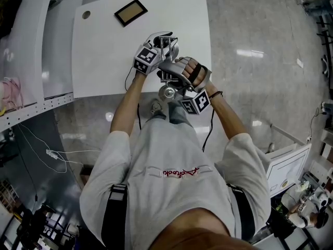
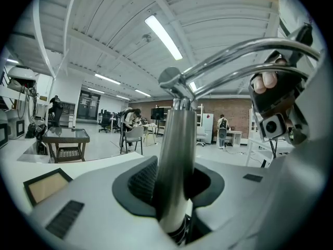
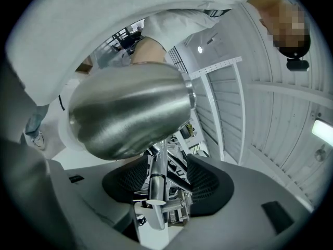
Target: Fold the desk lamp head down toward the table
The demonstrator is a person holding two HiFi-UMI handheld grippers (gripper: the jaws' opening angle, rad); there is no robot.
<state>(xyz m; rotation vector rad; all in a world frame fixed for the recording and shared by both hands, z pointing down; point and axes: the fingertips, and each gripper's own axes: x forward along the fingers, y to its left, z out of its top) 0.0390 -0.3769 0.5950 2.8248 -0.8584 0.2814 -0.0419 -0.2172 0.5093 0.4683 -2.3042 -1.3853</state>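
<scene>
Lamp post (image 2: pixel 175 134) clamped in left gripper (image 2: pixel 174 184); only own view shows right gripper (image 3: pixel 165 184) open.

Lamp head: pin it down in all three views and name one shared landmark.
Head view: lamp head, the shiny dome at centre, by the table's near edge.
Left gripper view: not in it; only the post and arms arching right.
Right gripper view: lamp head, large, upper left, above the jaws.
Shared landmark: the right gripper, at right in the left gripper view, at the bottom of its own.
</scene>
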